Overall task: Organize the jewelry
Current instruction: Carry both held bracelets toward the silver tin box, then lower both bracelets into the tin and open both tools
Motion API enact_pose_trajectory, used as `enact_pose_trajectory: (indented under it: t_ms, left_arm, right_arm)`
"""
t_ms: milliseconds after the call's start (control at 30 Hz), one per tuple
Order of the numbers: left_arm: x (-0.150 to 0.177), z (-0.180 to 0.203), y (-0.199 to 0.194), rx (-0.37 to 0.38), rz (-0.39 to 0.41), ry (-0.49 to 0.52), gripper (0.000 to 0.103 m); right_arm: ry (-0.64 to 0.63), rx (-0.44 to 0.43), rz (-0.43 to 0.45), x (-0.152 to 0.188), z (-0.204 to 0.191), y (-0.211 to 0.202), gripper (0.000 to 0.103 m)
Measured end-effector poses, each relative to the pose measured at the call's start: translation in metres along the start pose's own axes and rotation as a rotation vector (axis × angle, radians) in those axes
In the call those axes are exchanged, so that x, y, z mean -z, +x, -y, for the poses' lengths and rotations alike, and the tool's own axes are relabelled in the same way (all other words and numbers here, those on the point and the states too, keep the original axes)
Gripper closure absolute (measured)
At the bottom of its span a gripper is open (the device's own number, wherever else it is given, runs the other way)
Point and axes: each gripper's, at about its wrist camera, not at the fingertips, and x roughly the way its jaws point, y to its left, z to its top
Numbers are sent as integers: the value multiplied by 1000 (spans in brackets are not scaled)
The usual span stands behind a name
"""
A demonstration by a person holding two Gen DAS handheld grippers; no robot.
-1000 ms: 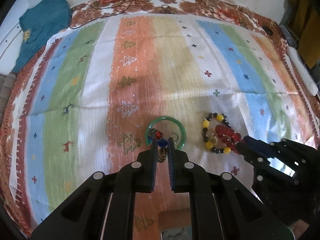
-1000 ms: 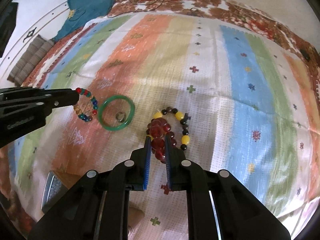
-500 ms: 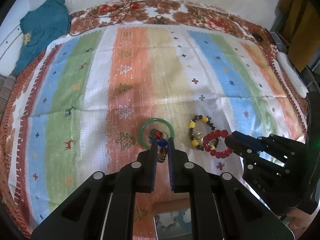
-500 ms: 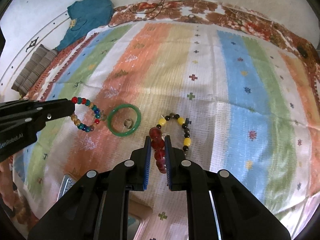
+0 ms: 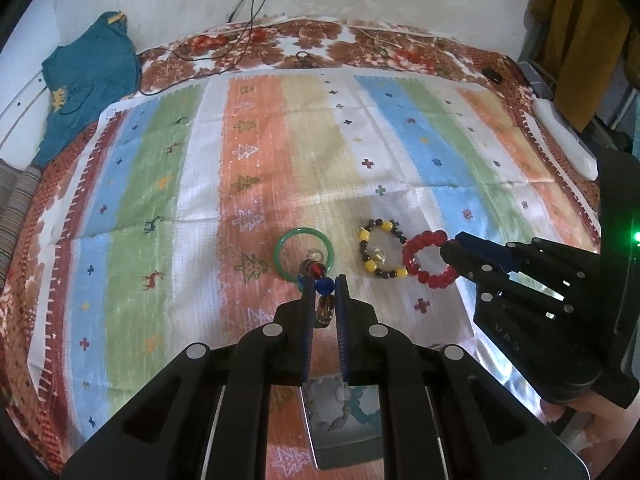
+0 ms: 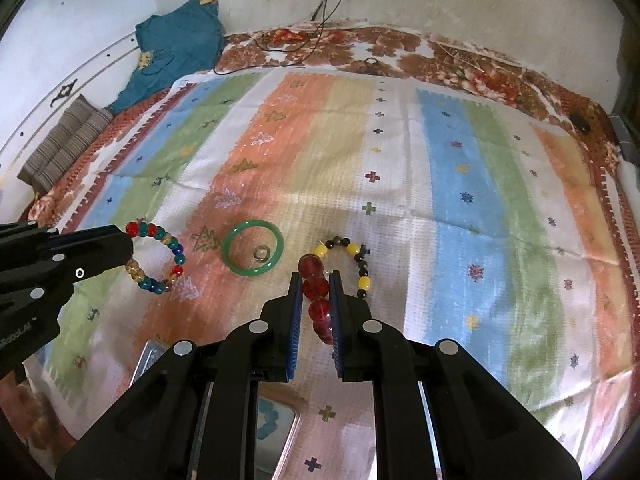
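Note:
My left gripper (image 5: 324, 286) is shut on a multicoloured bead bracelet (image 6: 158, 258), held above the striped cloth; in the right wrist view that gripper (image 6: 130, 250) comes in from the left. The right gripper (image 6: 314, 282) is shut on a red bead bracelet (image 5: 426, 258), which hangs in the air from its tips (image 5: 450, 246). On the cloth lie a green bangle (image 5: 304, 252) with a small clear ring (image 6: 262, 253) inside it, and a black-and-yellow bead bracelet (image 5: 382, 250) to its right. An open metal box (image 5: 344, 420) with pale jewelry inside sits under the grippers.
The striped cloth (image 5: 160, 184) lies over a brown floral bedspread (image 5: 320, 44). A teal garment (image 5: 88, 80) is at the far left corner, cables (image 5: 240, 20) run down the wall, a white object (image 5: 564, 144) rests at the right edge, and striped cushions (image 6: 64, 140) sit left.
Both grippers have risen and drawn back, lifting their bracelets off the cloth. The red bracelet has come away from the black-and-yellow one. The metal box has come into view below.

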Motion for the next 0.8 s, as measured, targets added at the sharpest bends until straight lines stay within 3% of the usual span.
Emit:
enact_pose_trajectory:
  t_ms: [267, 800]
  left_arm:
    - [10, 2, -14, 20, 23, 0, 94]
    - [42, 12, -49, 85, 49, 29, 94]
  right_arm:
    - [8, 21, 33, 8, -2, -19, 89]
    - [-30, -54, 77, 39, -22, -64, 89]
